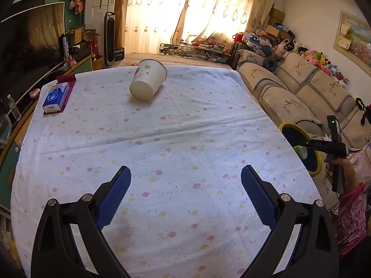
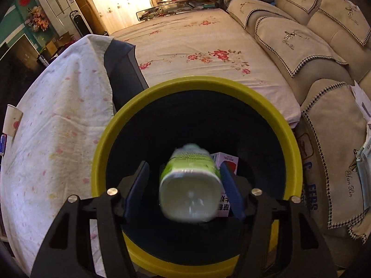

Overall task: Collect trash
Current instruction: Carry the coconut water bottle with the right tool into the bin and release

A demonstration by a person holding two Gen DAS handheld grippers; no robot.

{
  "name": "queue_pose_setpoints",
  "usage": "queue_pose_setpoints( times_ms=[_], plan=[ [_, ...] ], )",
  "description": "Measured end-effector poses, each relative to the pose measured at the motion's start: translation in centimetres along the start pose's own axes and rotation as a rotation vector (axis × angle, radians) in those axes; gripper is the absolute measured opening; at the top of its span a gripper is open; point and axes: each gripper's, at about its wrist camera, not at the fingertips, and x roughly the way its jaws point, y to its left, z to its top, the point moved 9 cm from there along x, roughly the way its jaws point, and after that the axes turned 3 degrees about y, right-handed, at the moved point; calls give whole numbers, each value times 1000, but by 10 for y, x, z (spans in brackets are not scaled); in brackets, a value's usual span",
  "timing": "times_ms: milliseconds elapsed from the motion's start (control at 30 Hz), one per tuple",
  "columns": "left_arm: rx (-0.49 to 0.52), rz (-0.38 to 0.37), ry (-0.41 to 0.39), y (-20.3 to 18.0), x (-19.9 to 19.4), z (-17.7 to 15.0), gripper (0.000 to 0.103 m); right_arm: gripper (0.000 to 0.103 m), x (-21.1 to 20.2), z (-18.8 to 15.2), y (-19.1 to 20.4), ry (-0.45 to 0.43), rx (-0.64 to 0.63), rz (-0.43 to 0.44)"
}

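The right tool (image 2: 184, 185) is over the yellow-rimmed bin (image 2: 162, 88), fingers spread; the green-labelled bottle (image 2: 190, 185) sits blurred between them, a gap on its left side, and contact on the right cannot be told. A small carton (image 2: 226, 159) lies inside the bin. The left tool (image 1: 185, 192) hangs wide apart above the flowered bench (image 1: 162, 134). Farther off, a paper cup (image 1: 148, 80) lies on its side, with a tissue pack (image 1: 55, 97) at the far left.

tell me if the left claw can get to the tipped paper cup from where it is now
Probably yes: the left claw is open over bare tablecloth, and nothing lies between it and the paper cup lying on its side farther along the table.
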Motion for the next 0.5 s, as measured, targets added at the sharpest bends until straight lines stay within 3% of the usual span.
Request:
queue_pose_setpoints(
  times_ms=[233,500],
  plan=[
    [33,35,10,9,19,27,94,62,-19,-1,15,-54,-46,8],
    [35,52,25,33,56,85,94,65,-30,1,28,-78,-66,14]
  ],
)
